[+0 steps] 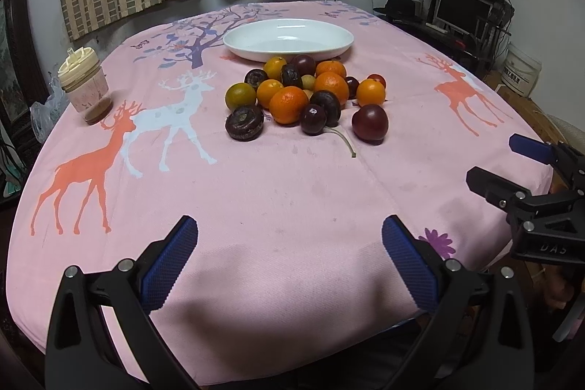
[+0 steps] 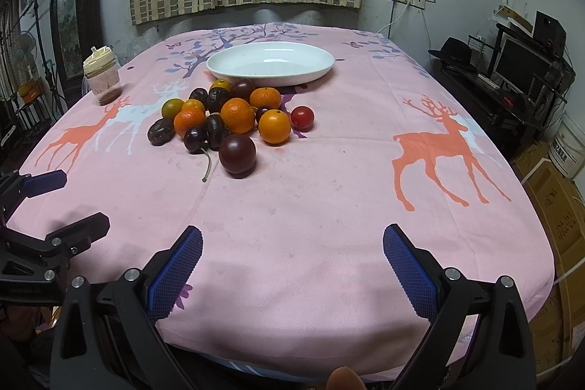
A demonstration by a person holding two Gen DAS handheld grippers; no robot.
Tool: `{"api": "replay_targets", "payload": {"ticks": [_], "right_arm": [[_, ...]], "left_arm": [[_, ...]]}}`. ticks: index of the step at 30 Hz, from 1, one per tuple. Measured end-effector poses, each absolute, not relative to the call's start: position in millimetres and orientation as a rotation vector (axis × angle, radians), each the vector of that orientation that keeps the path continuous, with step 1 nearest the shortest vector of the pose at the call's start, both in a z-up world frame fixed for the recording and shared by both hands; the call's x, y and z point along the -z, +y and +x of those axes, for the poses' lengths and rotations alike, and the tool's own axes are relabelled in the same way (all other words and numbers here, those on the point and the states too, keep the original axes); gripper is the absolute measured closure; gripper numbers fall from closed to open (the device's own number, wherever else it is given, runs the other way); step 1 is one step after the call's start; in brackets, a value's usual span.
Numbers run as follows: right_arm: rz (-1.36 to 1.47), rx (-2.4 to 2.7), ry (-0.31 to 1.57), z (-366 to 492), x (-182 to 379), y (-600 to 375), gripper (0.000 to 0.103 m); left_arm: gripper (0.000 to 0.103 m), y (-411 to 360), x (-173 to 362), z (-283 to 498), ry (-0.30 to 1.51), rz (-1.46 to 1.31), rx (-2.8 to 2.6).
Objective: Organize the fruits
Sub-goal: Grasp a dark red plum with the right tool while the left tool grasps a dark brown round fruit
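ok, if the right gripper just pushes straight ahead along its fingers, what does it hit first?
Probably bare pink deer-print tablecloth: the open right gripper points past the loose dark purple plum, which sits left of its centreline. Beyond lies the white oval plate, though depth is unclear.

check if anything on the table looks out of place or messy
The fruit pile sits loose on the pink tablecloth while the white dish behind it holds nothing. A plastic jar stands apart at the left edge. Nothing looks spilled or damaged.

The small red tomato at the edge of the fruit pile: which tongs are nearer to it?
Right. The right tongs sit open almost straight before the tomato; the left tongs are farther left, across the pile.
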State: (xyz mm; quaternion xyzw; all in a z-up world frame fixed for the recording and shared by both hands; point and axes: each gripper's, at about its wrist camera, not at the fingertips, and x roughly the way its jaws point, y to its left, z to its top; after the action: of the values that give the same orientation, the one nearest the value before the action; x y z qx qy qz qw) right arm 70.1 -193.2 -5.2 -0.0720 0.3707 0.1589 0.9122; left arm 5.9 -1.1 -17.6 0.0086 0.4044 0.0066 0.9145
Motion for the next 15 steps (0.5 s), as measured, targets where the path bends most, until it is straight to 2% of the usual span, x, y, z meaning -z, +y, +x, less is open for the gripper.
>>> {"api": "replay_targets", "payload": {"ticks": [7, 15], "right_arm": [[0.03, -0.443, 0.724, 78.5, 13.8, -201.6, 0.004], [0.05, -0.46, 0.826, 114.6, 20.1, -186.7, 0.004]], "left_arm": [[0.004, 11.9, 29.9, 20.4, 0.857, 0.007, -0.005], [0.004, 66.0, 33.8, 41.3, 0.863, -0.074, -0.029]]}}
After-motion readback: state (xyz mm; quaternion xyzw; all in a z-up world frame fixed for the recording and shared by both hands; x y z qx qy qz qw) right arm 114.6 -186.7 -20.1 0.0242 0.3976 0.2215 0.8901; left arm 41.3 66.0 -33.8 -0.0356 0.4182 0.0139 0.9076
